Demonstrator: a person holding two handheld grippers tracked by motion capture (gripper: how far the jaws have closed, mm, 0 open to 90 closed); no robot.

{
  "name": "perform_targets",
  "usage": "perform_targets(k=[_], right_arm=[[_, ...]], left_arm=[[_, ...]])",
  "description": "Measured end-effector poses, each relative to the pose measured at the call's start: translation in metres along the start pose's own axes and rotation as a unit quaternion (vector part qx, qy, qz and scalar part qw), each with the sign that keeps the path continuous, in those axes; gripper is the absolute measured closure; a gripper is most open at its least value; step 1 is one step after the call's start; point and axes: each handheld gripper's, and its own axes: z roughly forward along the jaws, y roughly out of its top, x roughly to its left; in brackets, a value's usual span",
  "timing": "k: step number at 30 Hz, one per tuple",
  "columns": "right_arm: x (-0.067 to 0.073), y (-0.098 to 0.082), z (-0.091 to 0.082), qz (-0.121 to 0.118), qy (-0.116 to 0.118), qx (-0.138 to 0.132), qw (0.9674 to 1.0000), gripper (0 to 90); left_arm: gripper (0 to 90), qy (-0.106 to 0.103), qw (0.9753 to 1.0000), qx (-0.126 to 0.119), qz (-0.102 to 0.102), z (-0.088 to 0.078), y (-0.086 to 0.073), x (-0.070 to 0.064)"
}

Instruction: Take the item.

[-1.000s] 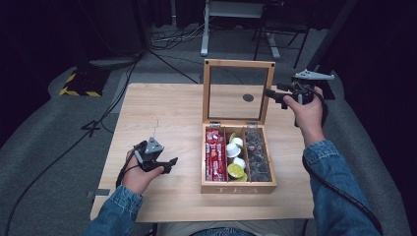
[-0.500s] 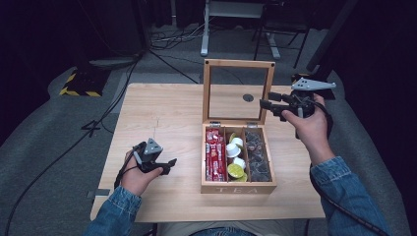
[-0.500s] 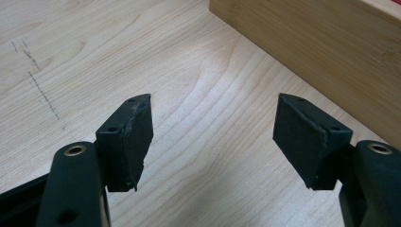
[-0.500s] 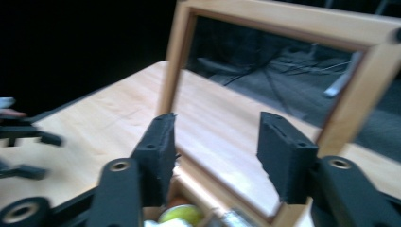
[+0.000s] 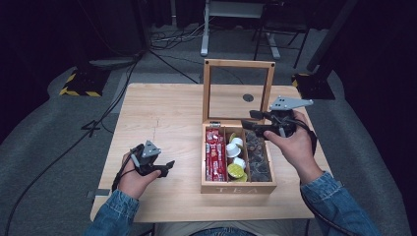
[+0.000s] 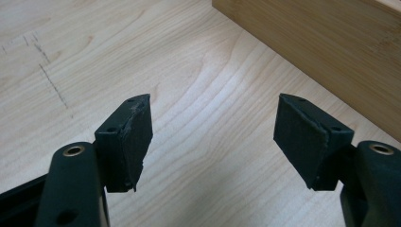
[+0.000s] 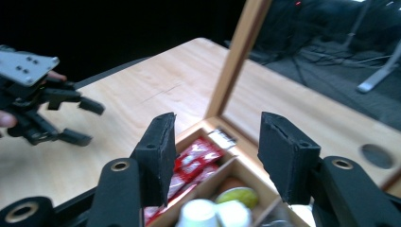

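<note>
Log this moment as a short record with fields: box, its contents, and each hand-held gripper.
box: wooden tea box on the table, lid standing open
left compartment: red sachets
middle compartment: small creamer cups
right compartment: dark packets
left hand-held gripper: open, nothing between the jaws, low over the table left of the box
right hand-held gripper: open and nothing held, jaws just moving, above the box's far right corner
</note>
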Motion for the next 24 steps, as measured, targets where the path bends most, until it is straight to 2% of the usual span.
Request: perform_targets(k=[5,6,9,15,18,24], right_arm=[[0.012,-0.008,0.012,-0.003,0.022,0.009,0.9997,47.6],[0.015,-0.01,0.015,0.003,0.034,0.011,0.9994,47.6],[0.018,-0.012,0.02,0.01,0.043,0.013,0.9989,47.5],[0.028,-0.022,0.036,0.022,0.054,0.031,0.9978,48.2],[0.033,-0.026,0.043,0.02,0.061,0.041,0.9971,48.8],[0.044,-0.036,0.063,0.022,0.069,0.076,0.9945,50.2]], left_arm=[[29.1,0.008,0.9999,0.004,-0.004,-0.008,-0.009,0.0],[29.0,0.012,0.9999,0.004,-0.008,-0.011,-0.012,0.0],[28.9,0.016,0.9998,0.007,-0.012,-0.014,-0.016,0.001],[28.6,0.02,0.9994,0.012,-0.024,-0.018,-0.026,0.003],[28.4,0.019,0.9992,0.019,-0.029,-0.019,-0.031,0.004],[28.4,0.02,0.9988,0.032,-0.033,-0.017,-0.04,0.005]])
